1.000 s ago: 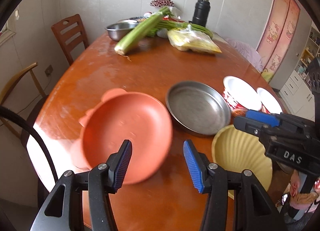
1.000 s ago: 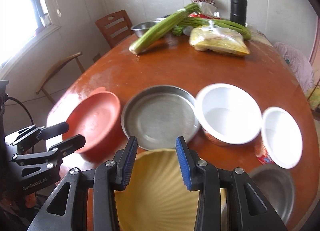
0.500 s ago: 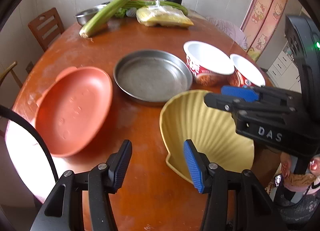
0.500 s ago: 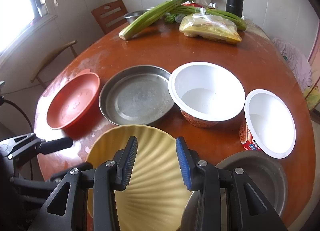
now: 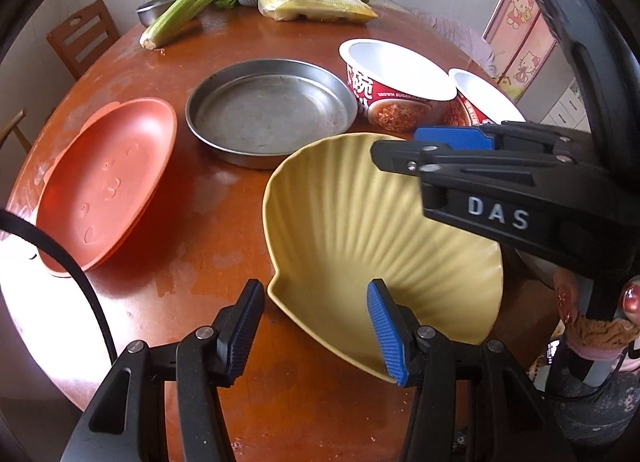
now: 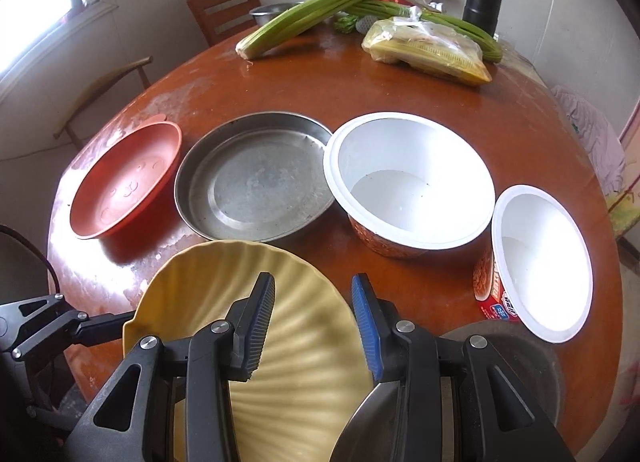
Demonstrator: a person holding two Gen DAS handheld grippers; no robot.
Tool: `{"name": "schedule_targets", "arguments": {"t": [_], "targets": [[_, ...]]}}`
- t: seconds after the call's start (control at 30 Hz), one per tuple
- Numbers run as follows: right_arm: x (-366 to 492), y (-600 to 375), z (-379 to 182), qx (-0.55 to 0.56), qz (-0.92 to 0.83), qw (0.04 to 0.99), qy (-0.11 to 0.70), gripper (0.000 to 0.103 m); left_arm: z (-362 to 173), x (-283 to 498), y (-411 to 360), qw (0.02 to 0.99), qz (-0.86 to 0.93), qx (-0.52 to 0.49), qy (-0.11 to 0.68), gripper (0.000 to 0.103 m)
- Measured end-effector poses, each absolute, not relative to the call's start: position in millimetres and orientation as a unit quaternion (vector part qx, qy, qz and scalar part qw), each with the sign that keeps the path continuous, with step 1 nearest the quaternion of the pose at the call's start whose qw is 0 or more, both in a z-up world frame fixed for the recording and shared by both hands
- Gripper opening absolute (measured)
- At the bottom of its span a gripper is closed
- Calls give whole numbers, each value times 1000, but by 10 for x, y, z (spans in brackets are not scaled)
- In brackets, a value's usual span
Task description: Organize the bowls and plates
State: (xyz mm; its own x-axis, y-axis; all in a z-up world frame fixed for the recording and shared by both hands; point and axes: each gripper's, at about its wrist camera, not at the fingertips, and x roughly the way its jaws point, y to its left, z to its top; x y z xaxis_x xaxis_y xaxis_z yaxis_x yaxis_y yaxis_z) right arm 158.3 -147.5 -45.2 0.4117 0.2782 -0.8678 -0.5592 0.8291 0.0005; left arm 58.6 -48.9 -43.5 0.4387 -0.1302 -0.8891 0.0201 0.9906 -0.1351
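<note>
Step in hand: approach to yellow shell-shaped plate [image 5: 360, 229], lying at near edge of counter [image 5: 208, 262].
Left tongs [image 5: 316, 326]: released, jaws astride plate's corner, not pressing.
Right tongs [image 6: 312, 322]: released, above plate.
Next, by judgement: clamp rim, carry to steel pan [image 6: 256, 181] or orange plate [image 6: 124, 185].
Room: tiled wall, wooden chair [image 6: 224, 9].

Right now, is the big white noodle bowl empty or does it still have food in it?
Empty. The right wrist view looks straight into the big white noodle bowl: bare white walls and bottom, only a faint sheen, no food. It stands upright.
</note>
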Motion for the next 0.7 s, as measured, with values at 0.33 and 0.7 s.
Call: {"name": "schedule_targets", "arguments": {"t": [0.33, 0.7], "targets": [[1620, -1438, -502, -151, 259, 820, 488, 42, -444, 617, -410, 852, -20, -43, 521, 52], [1582, -1368, -512, -149, 276, 810, 495, 42, -456, 728, -40, 853, 9, -69, 518, 52]]}}
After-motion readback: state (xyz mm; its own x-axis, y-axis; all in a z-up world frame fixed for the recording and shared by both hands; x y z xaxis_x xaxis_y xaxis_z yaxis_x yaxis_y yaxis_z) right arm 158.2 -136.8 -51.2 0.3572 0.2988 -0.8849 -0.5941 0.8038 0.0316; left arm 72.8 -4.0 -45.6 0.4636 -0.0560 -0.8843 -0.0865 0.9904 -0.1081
